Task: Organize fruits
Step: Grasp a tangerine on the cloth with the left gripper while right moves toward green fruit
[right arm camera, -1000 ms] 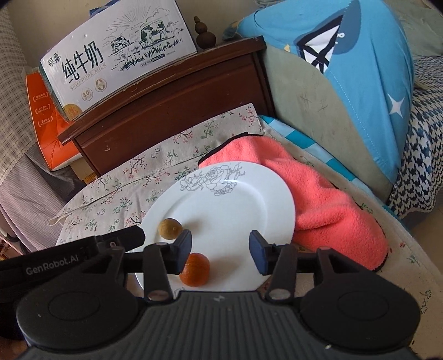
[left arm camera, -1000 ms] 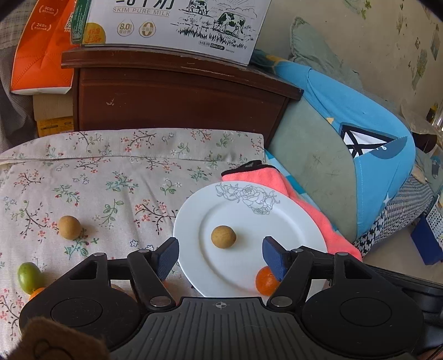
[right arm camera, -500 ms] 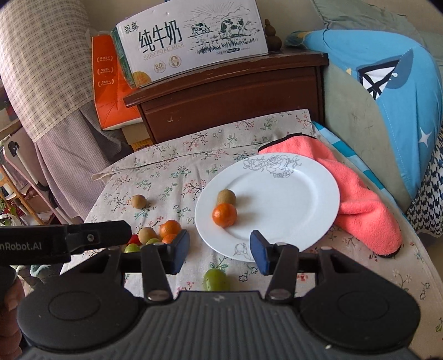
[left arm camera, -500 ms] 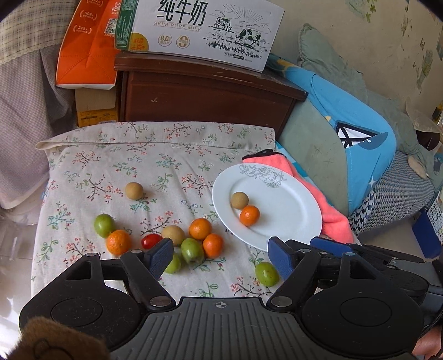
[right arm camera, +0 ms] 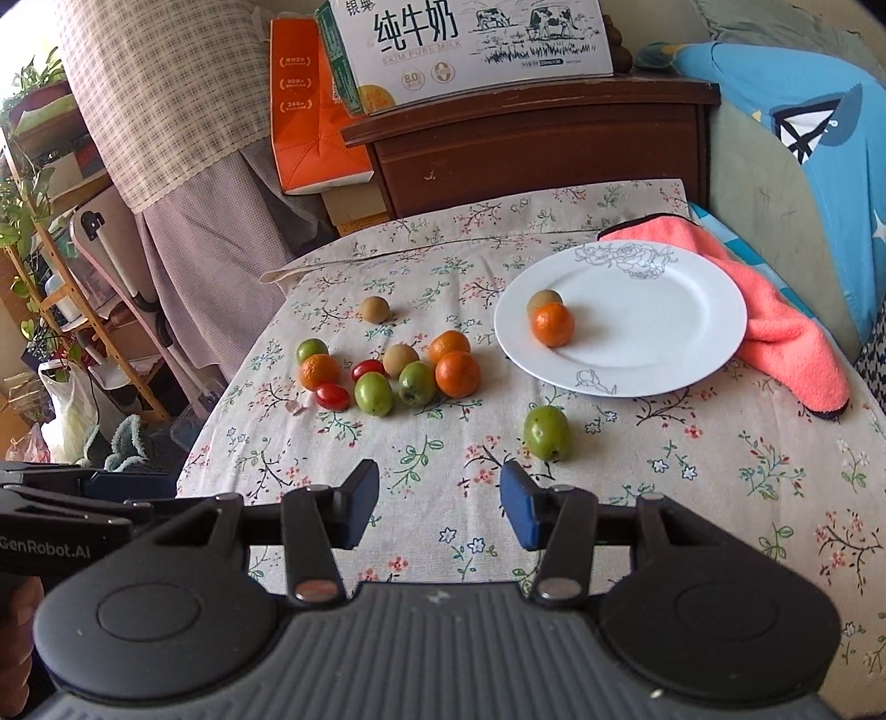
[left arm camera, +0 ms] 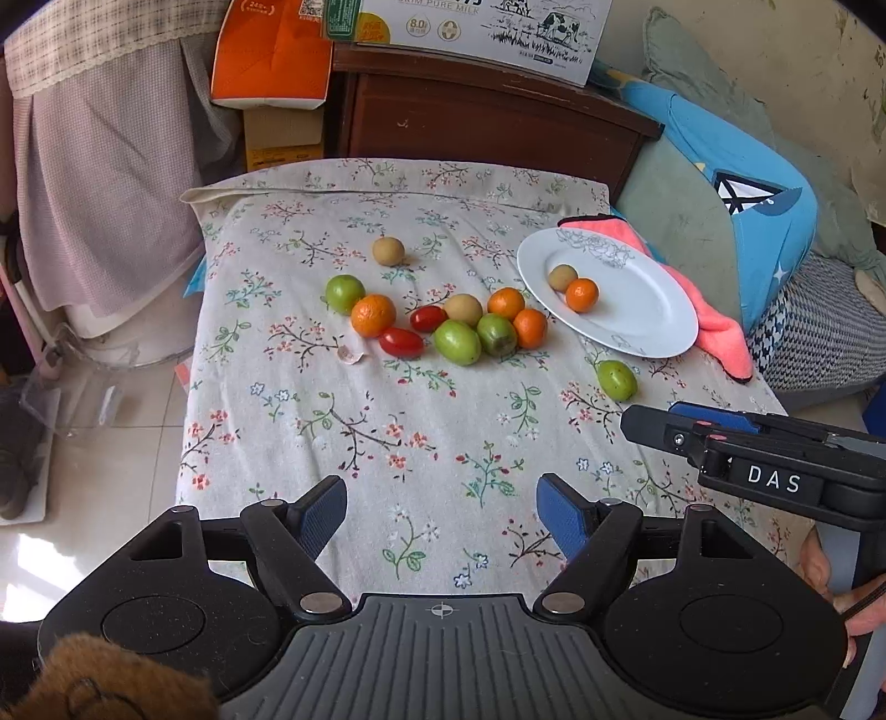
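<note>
A white plate (left arm camera: 637,310) (right arm camera: 653,327) lies at the right of the floral cloth, with an orange fruit (left arm camera: 581,294) (right arm camera: 552,324) and a small brown fruit (left arm camera: 562,277) (right arm camera: 544,302) on it. Left of the plate is a cluster of several orange, green, brown and red fruits (left arm camera: 457,340) (right arm camera: 410,376). One green fruit (left arm camera: 616,380) (right arm camera: 547,432) lies alone near the plate's front rim. A brown fruit (left arm camera: 387,250) (right arm camera: 375,309) sits apart, farther back. My left gripper (left arm camera: 440,498) hovers open over the near cloth, holding nothing. The right gripper (right arm camera: 440,490) is open and empty, just short of the lone green fruit.
A pink towel (left arm camera: 720,327) (right arm camera: 786,332) lies under the plate's right side. A dark wooden cabinet (left arm camera: 487,122) with a milk carton box (right arm camera: 470,44) stands behind the table. Blue cushions (right arm camera: 803,111) are on the right, and draped cloth and the floor are on the left.
Both grippers have drawn back from the plate towards the table's near edge, so the whole cloth and the fruit cluster have come into view. The left jaws stand a little wider.
</note>
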{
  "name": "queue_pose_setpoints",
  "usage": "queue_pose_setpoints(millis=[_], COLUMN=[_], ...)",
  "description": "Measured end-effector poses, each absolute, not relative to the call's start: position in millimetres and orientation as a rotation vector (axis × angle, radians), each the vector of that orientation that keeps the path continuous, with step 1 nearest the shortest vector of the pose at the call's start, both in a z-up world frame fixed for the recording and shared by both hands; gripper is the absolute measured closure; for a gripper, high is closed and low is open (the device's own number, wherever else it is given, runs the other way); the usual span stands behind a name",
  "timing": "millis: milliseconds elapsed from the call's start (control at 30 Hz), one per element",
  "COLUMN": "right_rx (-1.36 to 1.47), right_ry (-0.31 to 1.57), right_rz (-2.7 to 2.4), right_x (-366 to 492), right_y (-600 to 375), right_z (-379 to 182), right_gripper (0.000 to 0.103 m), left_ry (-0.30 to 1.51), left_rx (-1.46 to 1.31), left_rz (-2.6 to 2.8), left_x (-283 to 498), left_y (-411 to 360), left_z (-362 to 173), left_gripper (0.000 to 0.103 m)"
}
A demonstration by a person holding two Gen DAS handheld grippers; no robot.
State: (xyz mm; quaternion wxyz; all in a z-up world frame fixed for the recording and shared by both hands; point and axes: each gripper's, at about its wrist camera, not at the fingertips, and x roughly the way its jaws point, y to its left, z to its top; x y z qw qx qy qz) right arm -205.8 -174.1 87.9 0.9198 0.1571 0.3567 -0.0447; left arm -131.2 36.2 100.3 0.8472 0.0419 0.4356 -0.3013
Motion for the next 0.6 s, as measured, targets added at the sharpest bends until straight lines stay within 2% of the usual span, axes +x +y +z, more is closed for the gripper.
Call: queue_pose_setpoints(millis=[600], right_rx=[0.364], right_ry=[0.72], right_rz=[-0.115], right_x=[-222], right_y=[-159], right_z=[88], right_gripper=[0.053], left_ry=[0.958], left_rx=[0.183], left_rz=[-0.581], left_x=[-188], left_y=[80], left_z=[71], left_gripper=[0.027])
